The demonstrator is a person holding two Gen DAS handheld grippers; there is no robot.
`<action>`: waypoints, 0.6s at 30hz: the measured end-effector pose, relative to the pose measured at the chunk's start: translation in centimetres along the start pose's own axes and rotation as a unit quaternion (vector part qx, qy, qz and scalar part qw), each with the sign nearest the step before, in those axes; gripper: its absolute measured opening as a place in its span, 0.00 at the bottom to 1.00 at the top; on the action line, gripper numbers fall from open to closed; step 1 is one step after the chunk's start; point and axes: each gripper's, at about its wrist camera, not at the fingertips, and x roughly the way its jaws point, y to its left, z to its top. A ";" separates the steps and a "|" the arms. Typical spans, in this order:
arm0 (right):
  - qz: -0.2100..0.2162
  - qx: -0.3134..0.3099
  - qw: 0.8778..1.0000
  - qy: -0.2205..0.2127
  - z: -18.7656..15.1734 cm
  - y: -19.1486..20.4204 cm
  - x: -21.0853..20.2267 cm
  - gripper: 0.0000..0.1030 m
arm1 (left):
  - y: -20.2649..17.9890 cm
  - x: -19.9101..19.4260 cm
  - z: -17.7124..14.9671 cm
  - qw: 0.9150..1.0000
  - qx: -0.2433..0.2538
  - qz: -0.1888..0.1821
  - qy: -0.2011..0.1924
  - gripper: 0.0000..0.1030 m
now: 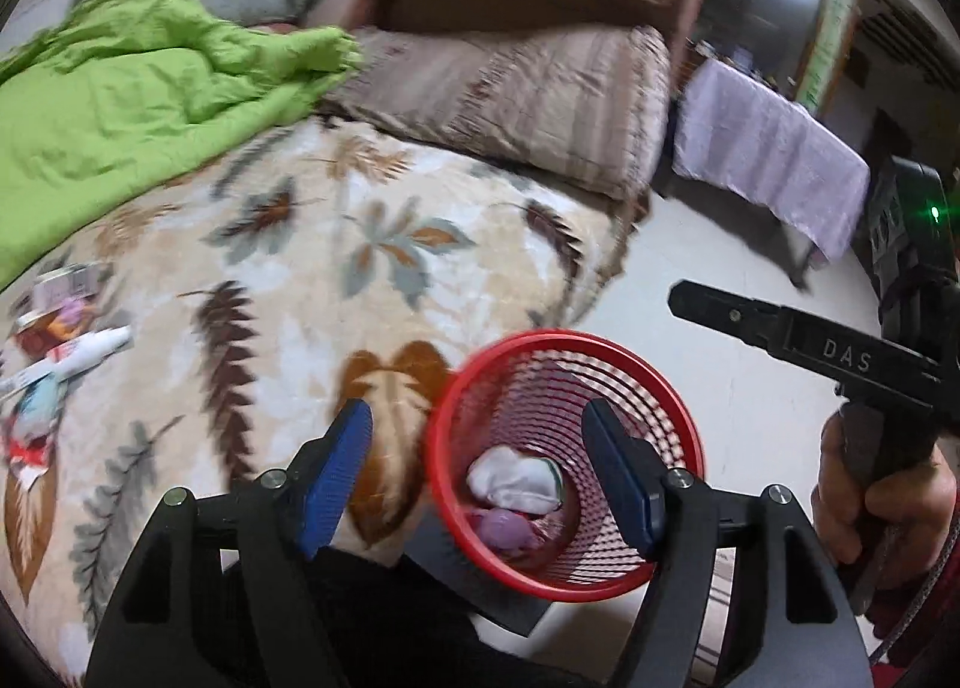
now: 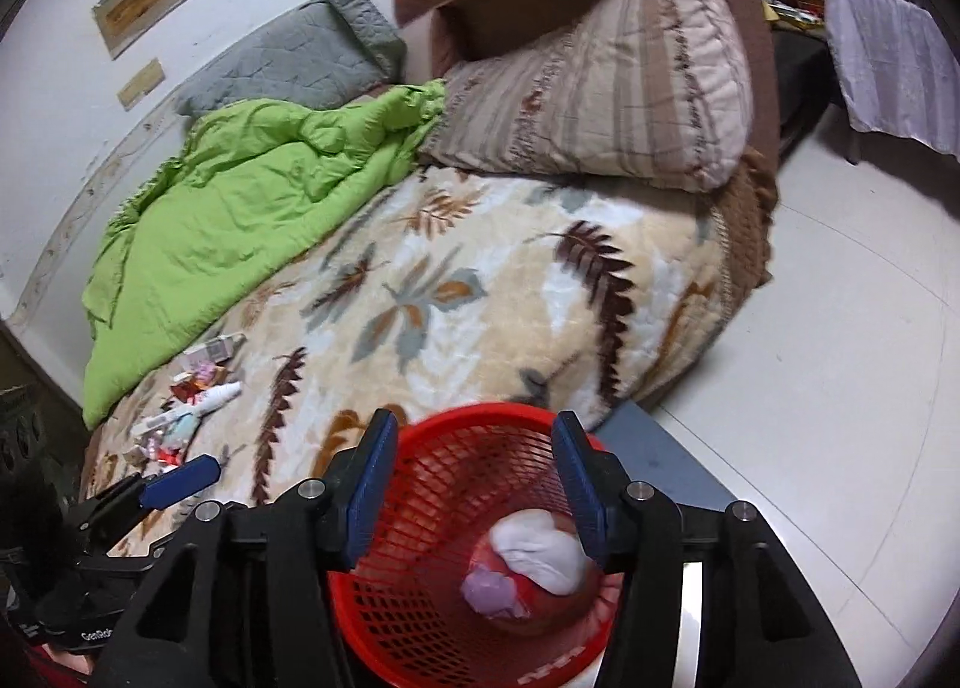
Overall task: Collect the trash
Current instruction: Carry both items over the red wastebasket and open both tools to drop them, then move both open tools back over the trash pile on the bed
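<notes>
A red mesh basket [image 1: 558, 583] stands beside the bed on a grey surface [image 2: 660, 460]. In it lie a white crumpled wad [image 1: 513, 481] and a purple scrap [image 1: 504, 529]; the right wrist view shows the same wad [image 2: 540, 550] and scrap [image 2: 492, 592] in the basket [image 2: 480, 416]. My left gripper [image 1: 480, 472] hangs open over the basket's left rim, with nothing between its blue pads. My right gripper [image 2: 474, 487] is open above the basket mouth, also holding nothing. A pile of wrappers and a small white bottle [image 2: 192, 406] lies on the bed, also seen far left [image 1: 60, 328].
A leaf-patterned blanket [image 2: 480, 280] covers the bed, with a green quilt [image 1: 120, 105] and a striped pillow [image 2: 600, 87] behind. A hand [image 1: 870, 496] grips the right gripper's handle. A blue pad [image 2: 180, 478] of the left gripper shows low left. Pale floor [image 2: 840, 358] lies to the right.
</notes>
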 end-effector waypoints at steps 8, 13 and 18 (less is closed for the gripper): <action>0.068 -0.074 0.995 0.024 -1.0 7.9 2.8 0.60 | 6.9 -5.6 -2.8 0.989 -0.089 0.112 -0.040 0.70; 0.105 -0.127 0.986 0.035 -1.9 13.2 4.3 0.62 | 8.3 -8.4 -6.2 0.975 -0.111 0.189 -0.046 0.74; 0.134 -0.165 0.976 0.046 -2.8 17.1 5.3 0.62 | 9.7 -10.9 -8.6 0.964 -0.151 0.211 -0.062 0.75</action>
